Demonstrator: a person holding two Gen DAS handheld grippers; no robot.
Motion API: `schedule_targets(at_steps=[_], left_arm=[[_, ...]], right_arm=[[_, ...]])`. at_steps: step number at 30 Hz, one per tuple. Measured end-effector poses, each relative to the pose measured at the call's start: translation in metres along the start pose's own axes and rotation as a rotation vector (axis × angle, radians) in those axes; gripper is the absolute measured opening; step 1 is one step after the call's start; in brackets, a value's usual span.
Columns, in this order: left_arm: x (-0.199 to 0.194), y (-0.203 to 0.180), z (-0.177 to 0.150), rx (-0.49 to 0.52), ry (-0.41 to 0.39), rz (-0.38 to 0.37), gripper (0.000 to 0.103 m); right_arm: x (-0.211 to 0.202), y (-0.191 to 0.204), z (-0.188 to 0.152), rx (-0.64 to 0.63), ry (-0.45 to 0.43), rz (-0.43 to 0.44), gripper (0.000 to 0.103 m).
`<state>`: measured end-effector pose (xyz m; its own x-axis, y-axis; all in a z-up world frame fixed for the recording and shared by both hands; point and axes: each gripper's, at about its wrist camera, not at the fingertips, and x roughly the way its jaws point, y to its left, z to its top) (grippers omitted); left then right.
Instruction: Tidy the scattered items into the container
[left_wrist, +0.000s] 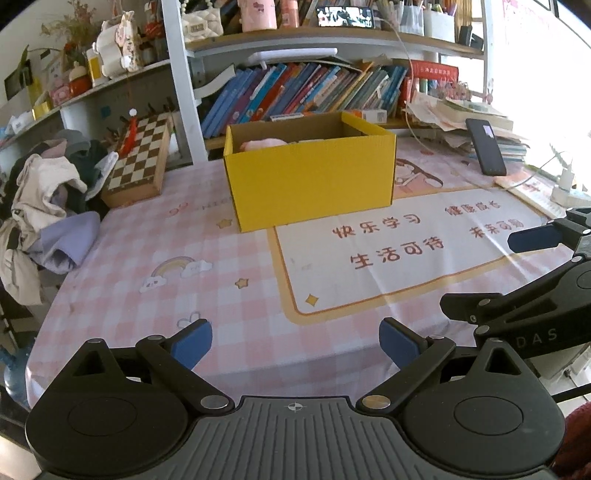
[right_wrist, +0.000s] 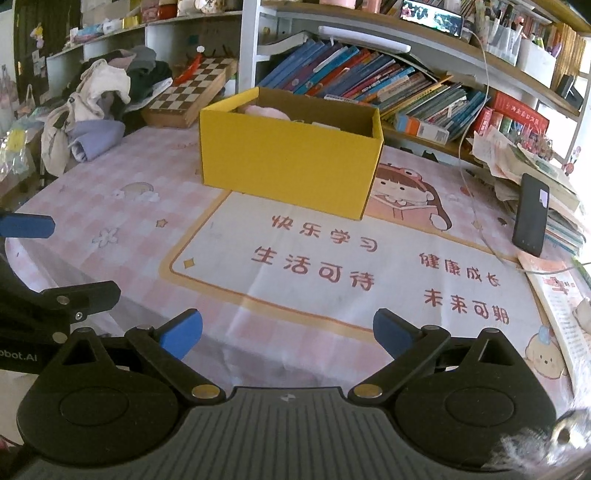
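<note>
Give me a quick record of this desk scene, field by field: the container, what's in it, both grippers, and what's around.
container: yellow box, open top, on the checked tablecloth
contents: pink soft item, partly visible
left gripper: open, empty
right gripper: open, empty
nearby: chessboard, clothes pile, black phone

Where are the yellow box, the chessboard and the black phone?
yellow box (left_wrist: 310, 184): left wrist view, front wall.
chessboard (left_wrist: 142, 155): left wrist view, checkered top.
black phone (right_wrist: 532, 214): right wrist view, back face.

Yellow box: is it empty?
No, the left wrist view shows a pink soft item inside the yellow box, just above its front wall.
</note>
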<state>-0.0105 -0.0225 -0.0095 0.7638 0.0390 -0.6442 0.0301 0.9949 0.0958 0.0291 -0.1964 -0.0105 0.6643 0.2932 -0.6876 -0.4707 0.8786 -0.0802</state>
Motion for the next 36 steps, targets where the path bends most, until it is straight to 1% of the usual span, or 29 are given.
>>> schedule_targets(at_steps=[9,24,31,36], left_arm=[[-0.0018,0.0008,-0.0036,0.008,0.003,0.02,0.103],[0.0017,0.0075,-0.0062,-0.022,0.032,0.023,0.103],[0.0062,0.0066,-0.0065,-0.023,0.054,0.03,0.103],[0.0074,0.0043,-0.0053,-0.02,0.055,0.03,0.103]], right_arm=[[0.0004,0.0016,-0.0012,-0.002,0.003,-0.002,0.101],[0.0027,0.0068,-0.0035,-0.015,0.025,0.008,0.101],[0.0031,0.005,-0.0036,-0.009,0.028,0.004,0.102],[0.0033,0.0023,-0.0034,-0.007,0.03,0.002,0.102]])
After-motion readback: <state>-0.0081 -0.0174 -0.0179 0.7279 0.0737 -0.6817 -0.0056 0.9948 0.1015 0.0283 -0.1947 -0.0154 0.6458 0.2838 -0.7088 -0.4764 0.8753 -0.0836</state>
